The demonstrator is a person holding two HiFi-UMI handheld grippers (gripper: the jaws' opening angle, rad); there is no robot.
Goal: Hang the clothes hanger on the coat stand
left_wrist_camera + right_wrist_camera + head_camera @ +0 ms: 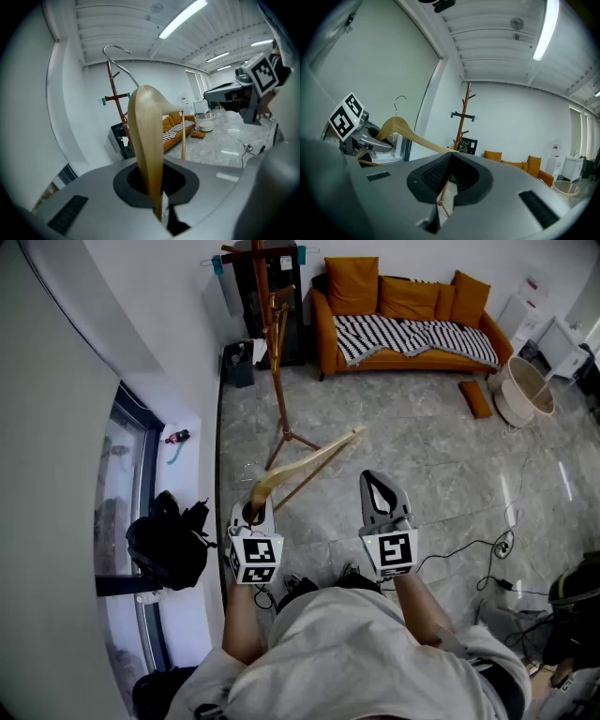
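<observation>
The fingers of the left gripper (253, 507) are clamped on one end of the wooden clothes hanger (309, 463), which slants forward and right from them. The fingers of the right gripper (450, 161) are pressed together on nothing. The coat stand (272, 334) rises well ahead. The left gripper view shows the hanger's wire hook (115, 49) plainly. A dark bin (238, 364) holds something pale.

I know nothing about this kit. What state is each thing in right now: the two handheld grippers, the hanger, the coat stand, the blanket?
left gripper: jaws shut on one end of the wooden hanger.
wooden hanger: held in the air, tilted, not yet on the stand.
right gripper: jaws together, holding nothing.
coat stand: upright near the wall.
striped blanket: draped over the orange sofa.
</observation>
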